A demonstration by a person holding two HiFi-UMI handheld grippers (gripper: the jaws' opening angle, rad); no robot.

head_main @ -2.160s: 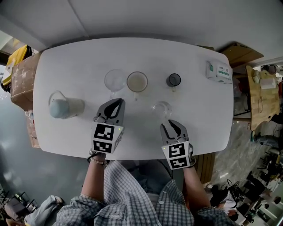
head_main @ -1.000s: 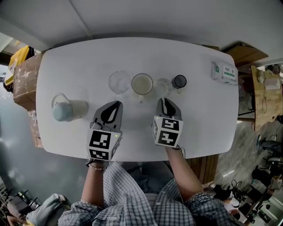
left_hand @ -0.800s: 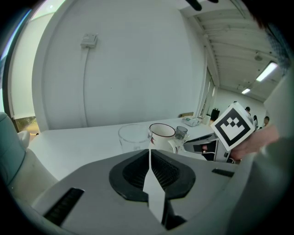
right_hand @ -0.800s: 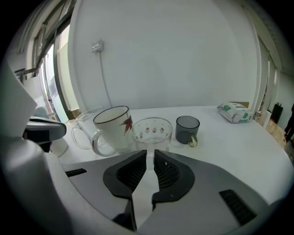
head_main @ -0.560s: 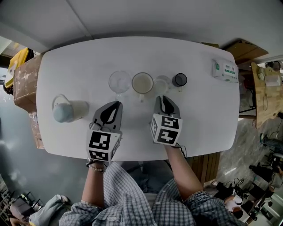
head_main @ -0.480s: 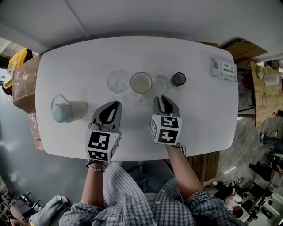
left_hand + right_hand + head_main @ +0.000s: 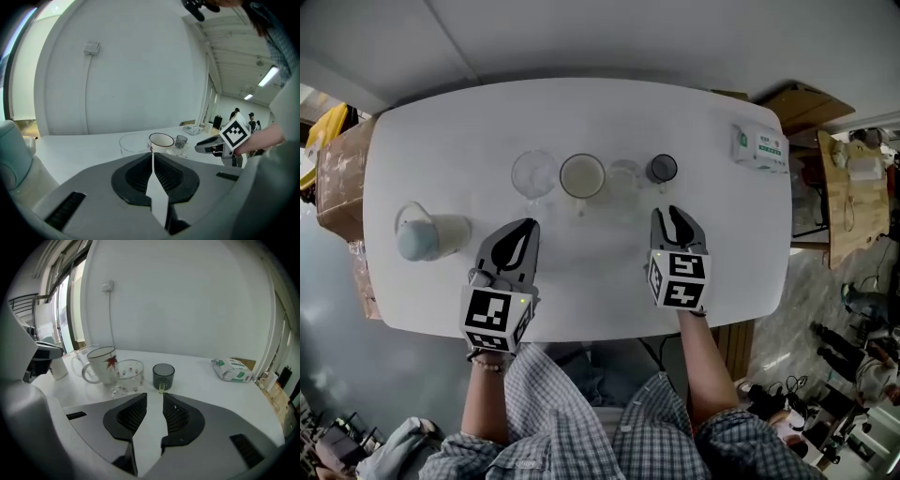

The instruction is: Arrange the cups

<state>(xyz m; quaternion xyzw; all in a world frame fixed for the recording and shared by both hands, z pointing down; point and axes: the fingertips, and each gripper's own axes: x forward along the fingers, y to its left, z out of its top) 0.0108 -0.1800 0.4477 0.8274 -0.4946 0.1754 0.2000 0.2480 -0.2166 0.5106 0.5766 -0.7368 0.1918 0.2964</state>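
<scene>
Obs: 4 cups are standing in 1 row across the far middle of the desk [image 7: 441, 131]. From your left they are the clear glass cup [image 7: 533, 173], the white mug [image 7: 104, 363] with a red leaf, the dotted glass cup [image 7: 127, 373] and the dark grey cup [image 7: 163, 375]. The first 3 are sitting almost touching. The dark one is standing slightly apart.

Tools: the left tool [image 7: 525, 227] is hovering near the desk's front edge with its jaws pressed together on nothing. The right tool [image 7: 677, 214] is pointing at the dark grey cup with its jaws parted by a narrow gap, also empty.

Judgement: the row is looking close to finished, so you are probably checking spacing. If you are nudging the dark grey cup inward, open the right tool wider first. Come in low along its handle, which is facing you, and grip the wall rather than the handle. Slide gently, because the dotted glass cup is just beside it and looks light.

Note: a pale blue jug [image 7: 420, 234] is sitting well apart at your left.
</scene>
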